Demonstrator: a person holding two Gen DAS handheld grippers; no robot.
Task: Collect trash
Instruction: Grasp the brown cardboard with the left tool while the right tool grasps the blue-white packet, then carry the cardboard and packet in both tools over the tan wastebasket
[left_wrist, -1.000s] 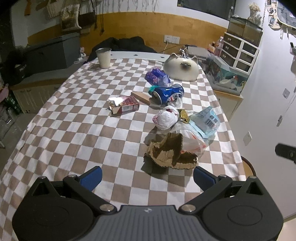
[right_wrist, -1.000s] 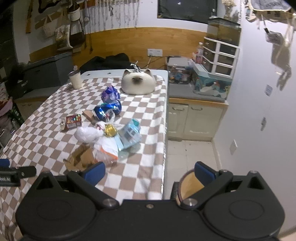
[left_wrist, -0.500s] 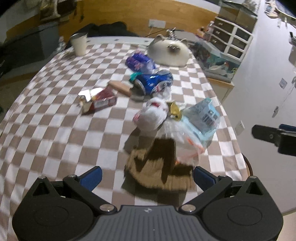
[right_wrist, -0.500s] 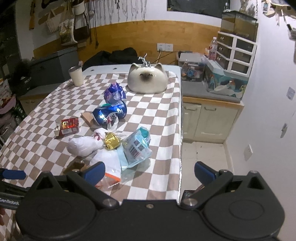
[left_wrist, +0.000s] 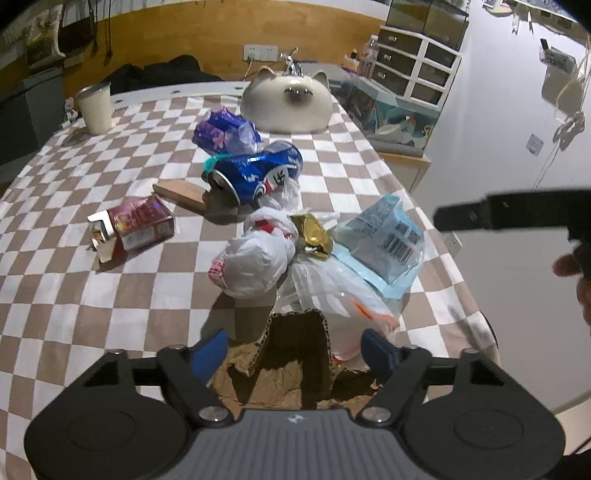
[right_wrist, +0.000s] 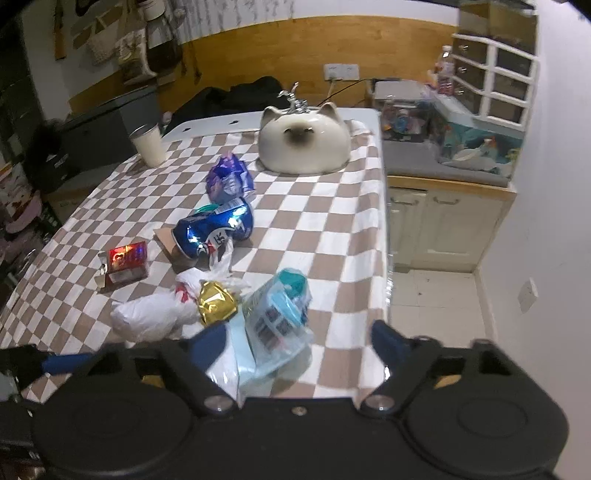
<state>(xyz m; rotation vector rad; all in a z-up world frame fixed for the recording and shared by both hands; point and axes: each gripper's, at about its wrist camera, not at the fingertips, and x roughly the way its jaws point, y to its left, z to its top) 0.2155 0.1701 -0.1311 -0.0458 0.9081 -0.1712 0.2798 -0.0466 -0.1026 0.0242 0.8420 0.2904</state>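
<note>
Torn, crumpled brown cardboard (left_wrist: 295, 354) on the checkered tablecloth (left_wrist: 110, 295).

- Checkered brown-and-white tablecloth (left_wrist: 110, 295) covered the table; it hung over the right edge in the right wrist view
- Cat-faced cream ceramic piece (right_wrist: 303, 146) sat at the far end of the cloth; a chrome fitting stood just behind it
- Pale cup (left_wrist: 95, 108) stood upright at the far left corner
- White drawer unit (right_wrist: 495, 81) stood by the right wall, above a cream cabinet (right_wrist: 443, 225)
- Wall socket (left_wrist: 260, 52) was mounted on the wood panelling
</note>
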